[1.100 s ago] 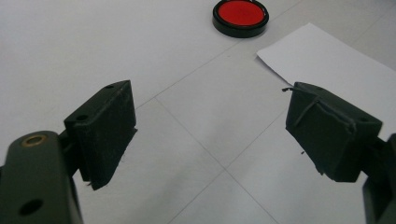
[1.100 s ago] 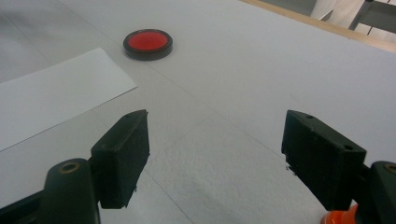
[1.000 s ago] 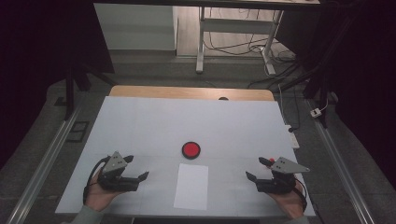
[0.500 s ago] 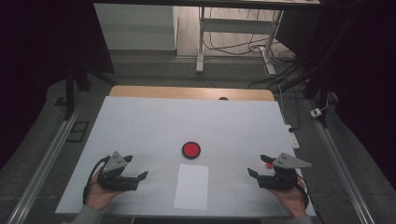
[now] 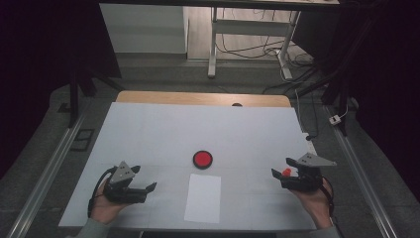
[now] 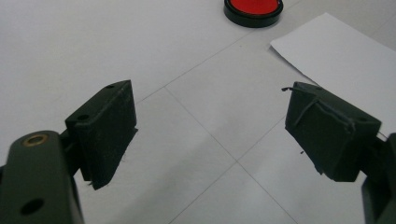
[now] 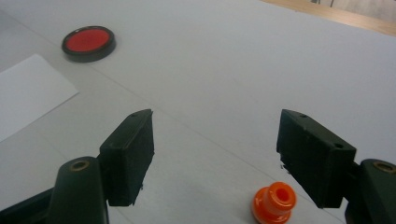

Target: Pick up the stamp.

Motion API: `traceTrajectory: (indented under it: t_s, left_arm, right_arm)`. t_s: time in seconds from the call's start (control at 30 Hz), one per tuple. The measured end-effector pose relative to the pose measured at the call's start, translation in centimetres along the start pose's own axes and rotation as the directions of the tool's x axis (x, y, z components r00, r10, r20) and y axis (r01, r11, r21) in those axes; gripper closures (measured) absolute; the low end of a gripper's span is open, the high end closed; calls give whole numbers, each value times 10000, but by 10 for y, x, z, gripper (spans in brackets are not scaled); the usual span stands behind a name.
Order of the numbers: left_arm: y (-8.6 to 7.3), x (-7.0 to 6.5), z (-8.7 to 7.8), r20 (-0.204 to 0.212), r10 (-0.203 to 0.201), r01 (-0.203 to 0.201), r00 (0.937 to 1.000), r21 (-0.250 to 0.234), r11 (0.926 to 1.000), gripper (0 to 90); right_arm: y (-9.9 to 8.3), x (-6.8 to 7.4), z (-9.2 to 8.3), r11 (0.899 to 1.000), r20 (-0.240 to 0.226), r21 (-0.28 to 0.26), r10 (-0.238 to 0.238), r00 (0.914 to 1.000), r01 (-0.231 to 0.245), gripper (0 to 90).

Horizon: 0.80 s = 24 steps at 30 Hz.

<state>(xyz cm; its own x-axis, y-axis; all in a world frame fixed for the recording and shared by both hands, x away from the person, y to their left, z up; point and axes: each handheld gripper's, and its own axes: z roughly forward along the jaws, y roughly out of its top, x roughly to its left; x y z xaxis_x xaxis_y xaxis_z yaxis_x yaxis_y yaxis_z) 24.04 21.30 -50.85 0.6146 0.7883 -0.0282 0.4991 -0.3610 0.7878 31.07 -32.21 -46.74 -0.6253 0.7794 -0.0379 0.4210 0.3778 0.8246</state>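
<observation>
A red disc with a black rim (image 5: 202,159) lies at the middle of the white table; it also shows as the red disc (image 6: 253,8) and the red disc (image 7: 88,43). In front of it lies a white paper sheet (image 5: 203,197). A small orange spool (image 5: 286,172) stands upright on the table at the right. In the right gripper view the spool (image 7: 274,203) sits low between the jaws, close to the right one. My right gripper (image 5: 277,177) (image 7: 215,121) is open around it, not touching. My left gripper (image 5: 150,190) (image 6: 208,93) is open over bare table, left of the sheet (image 6: 345,51).
The white table top (image 5: 148,134) has a wooden strip (image 5: 198,98) along its far edge. Metal rails (image 5: 44,173) run along both sides of the table. Beyond it stand a desk frame (image 5: 213,39) and floor cables.
My right gripper has shifted slightly right and away, its grey plate now higher in the high view. The orange spool and the left gripper have stayed in place.
</observation>
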Motion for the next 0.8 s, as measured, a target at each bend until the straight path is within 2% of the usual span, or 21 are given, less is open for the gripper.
traceTrajectory:
  t_s: [0.37,0.53,0.8]
  left_arm:
    - [-1,0,1,-56,43,-42,10000,75,10000,171]
    - [-2,1,1,-72,-3,3,10000,96,10000,171]
    - [-3,2,2,-112,-22,23,9999,124,9999,171]
  right_arm:
    - [-7,-23,4,9966,792,647,463,9958,-515,290]
    - [-15,-31,5,9930,932,805,785,9926,-861,295]
    - [-24,-37,8,9889,991,1021,977,9903,-1078,326]
